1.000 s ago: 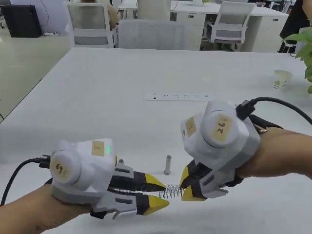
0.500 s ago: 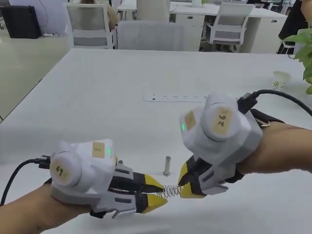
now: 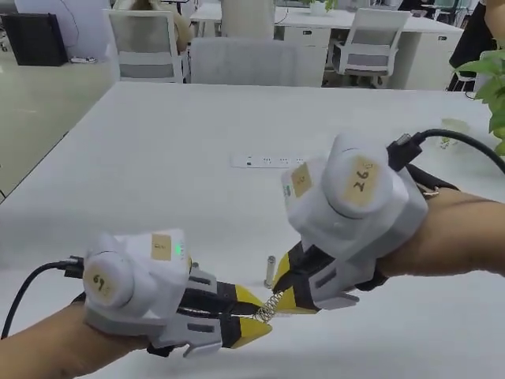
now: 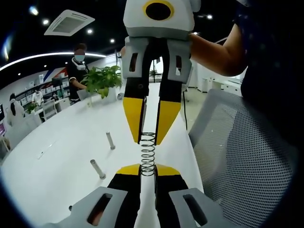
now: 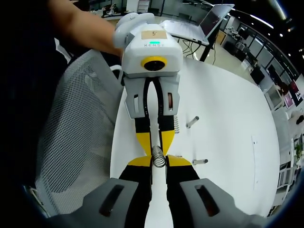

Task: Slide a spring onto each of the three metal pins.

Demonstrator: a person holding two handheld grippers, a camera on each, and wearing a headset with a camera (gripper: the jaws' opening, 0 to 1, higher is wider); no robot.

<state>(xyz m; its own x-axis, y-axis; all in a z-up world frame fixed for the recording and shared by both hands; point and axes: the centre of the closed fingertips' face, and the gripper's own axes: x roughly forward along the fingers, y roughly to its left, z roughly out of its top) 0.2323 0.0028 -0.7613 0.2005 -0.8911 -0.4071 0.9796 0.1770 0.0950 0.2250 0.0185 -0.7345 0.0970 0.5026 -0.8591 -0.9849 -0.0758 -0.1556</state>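
A short steel spring (image 3: 267, 306) hangs between my two grippers just above the white table (image 3: 158, 174). My left gripper (image 3: 254, 313) is shut on its near end, seen as the lower end of the spring (image 4: 147, 153) between my own yellow tips (image 4: 147, 170). My right gripper (image 3: 286, 295) is shut on the other end, where the spring (image 5: 158, 156) sits in its tips (image 5: 159, 162). One upright metal pin (image 3: 271, 270) stands just behind the spring. Two bare pins (image 4: 110, 140) (image 4: 97, 168) stand left of the jaws; two pins (image 5: 192, 122) (image 5: 199, 162) also lie right of the right gripper.
A power strip (image 3: 282, 162) is set into the table's middle. A paper cup (image 3: 454, 126) and a plant (image 3: 493, 79) are at the far right edge. Chairs (image 3: 142, 43) line the far side. A mesh chair back (image 4: 242, 156) is close beside the table edge.
The right gripper has moved left and closer to the left gripper, so the spring is shorter and tilted. The pin is now partly covered by the right gripper.
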